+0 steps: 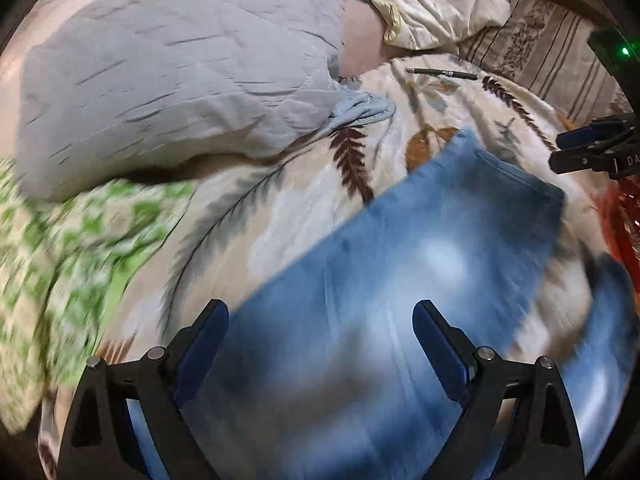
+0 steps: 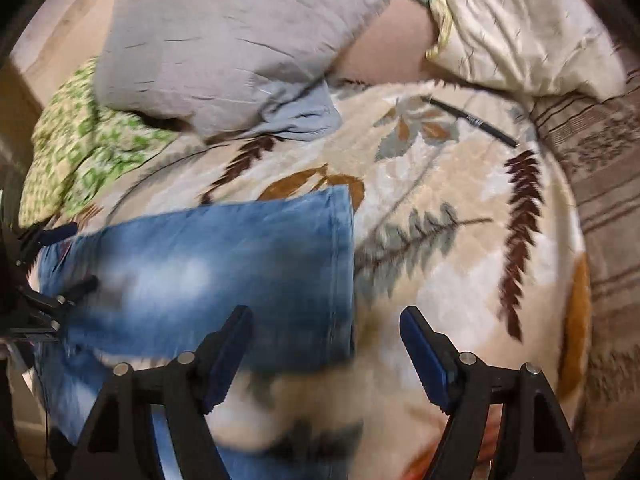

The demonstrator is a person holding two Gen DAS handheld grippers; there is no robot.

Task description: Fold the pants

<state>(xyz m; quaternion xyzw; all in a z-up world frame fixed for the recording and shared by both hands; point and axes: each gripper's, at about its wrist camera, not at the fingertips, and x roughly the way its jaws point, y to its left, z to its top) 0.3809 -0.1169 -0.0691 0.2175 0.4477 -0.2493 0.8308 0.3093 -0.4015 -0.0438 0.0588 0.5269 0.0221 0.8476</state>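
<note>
Blue washed jeans (image 1: 420, 264) lie flat on a leaf-patterned blanket (image 1: 280, 208). In the left wrist view my left gripper (image 1: 320, 320) is open and empty above the jeans. My right gripper shows at the right edge (image 1: 576, 148). In the right wrist view the jeans (image 2: 224, 264) lie to the left, with a folded edge (image 2: 344, 264) by my open, empty right gripper (image 2: 326, 328), which hangs over that edge and the blanket (image 2: 440, 240). My left gripper shows at the left edge (image 2: 48, 268).
A grey pillow (image 1: 172, 80) and a cream pillow (image 1: 436, 4) lie at the far side. A green-patterned cloth (image 1: 68, 248) is at the left. A black pen (image 2: 472, 120) lies on the blanket. A striped sheet (image 2: 600, 168) is at the right.
</note>
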